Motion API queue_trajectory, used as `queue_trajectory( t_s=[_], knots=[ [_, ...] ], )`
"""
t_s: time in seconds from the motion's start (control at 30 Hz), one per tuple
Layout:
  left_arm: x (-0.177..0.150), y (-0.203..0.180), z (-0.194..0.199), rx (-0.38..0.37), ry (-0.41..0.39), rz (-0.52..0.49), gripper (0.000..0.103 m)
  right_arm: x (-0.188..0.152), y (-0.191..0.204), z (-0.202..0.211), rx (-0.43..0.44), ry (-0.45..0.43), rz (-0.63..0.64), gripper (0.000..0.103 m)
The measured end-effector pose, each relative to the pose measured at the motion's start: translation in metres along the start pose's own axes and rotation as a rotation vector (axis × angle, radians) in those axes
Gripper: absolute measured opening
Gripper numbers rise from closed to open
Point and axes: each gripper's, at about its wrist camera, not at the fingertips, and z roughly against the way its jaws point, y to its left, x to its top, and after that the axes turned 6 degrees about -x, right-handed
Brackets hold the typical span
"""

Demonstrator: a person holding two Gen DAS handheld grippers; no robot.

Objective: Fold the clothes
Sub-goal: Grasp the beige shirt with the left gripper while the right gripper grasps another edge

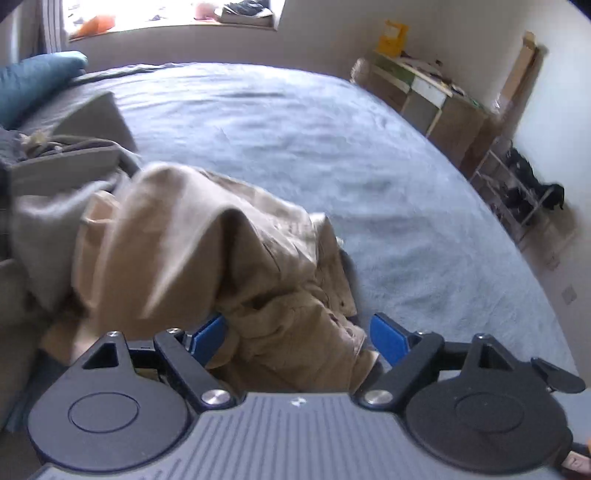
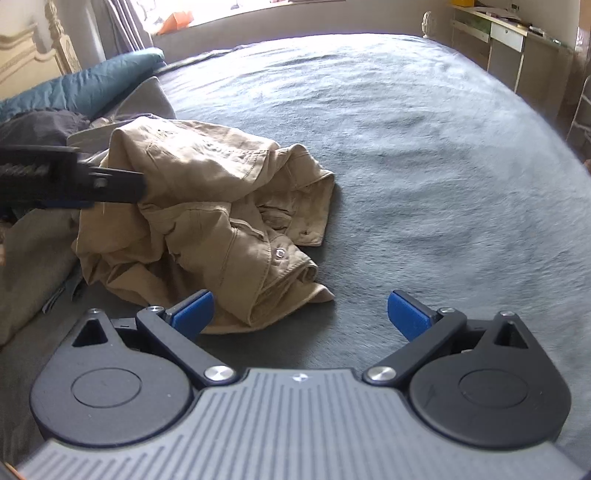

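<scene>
Soft daylight from a blown-out window at twelve o'clock, pale sheen across the grey bedspread, heavy motion blur on the tan garment in the left wrist view, sharper in the right, fisheye bending toward all edges

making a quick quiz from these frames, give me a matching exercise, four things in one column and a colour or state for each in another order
Things:
1. tan shirt
2. bedspread
3. pillow
4. right hand-held gripper

Colour or state:
A. teal, at the head of the bed
B. open, holding nothing
C. crumpled in a heap
D. grey, spread flat under the clothes

Pairs: 1-C, 2-D, 3-A, 4-B
</scene>
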Motion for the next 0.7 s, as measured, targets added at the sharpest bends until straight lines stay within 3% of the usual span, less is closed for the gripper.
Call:
queue_trajectory(
  t_s=[0.17,0.33,0.47,0.57,0.67,0.7],
  knots=[
    [-0.008,-0.017,-0.018,0.015,-0.037,-0.127,0.083,-0.018,-0.005,-0.037,0.061,-0.030,-0.053,0.100],
    [0.017,-0.034,-0.001,0.000,-0.151,-0.275,0.086,-0.012,-0.023,-0.055,0.140,-0.041,-0.134,0.098],
    [0.035,-0.038,-0.032,0.054,-0.144,-0.439,0.088,0.000,-0.038,-0.071,0.249,-0.048,-0.180,0.098],
    [0.036,-0.025,-0.066,0.127,-0.052,-0.480,0.076,0.005,-0.040,-0.098,0.311,-0.001,-0.236,0.098],
    [0.031,-0.003,-0.081,0.178,0.023,-0.440,0.052,0.005,-0.033,-0.120,0.339,0.050,-0.262,0.093],
    [0.031,0.008,-0.079,0.175,0.026,-0.391,0.038,0.004,-0.030,-0.127,0.344,0.065,-0.269,0.089]
  ],
)
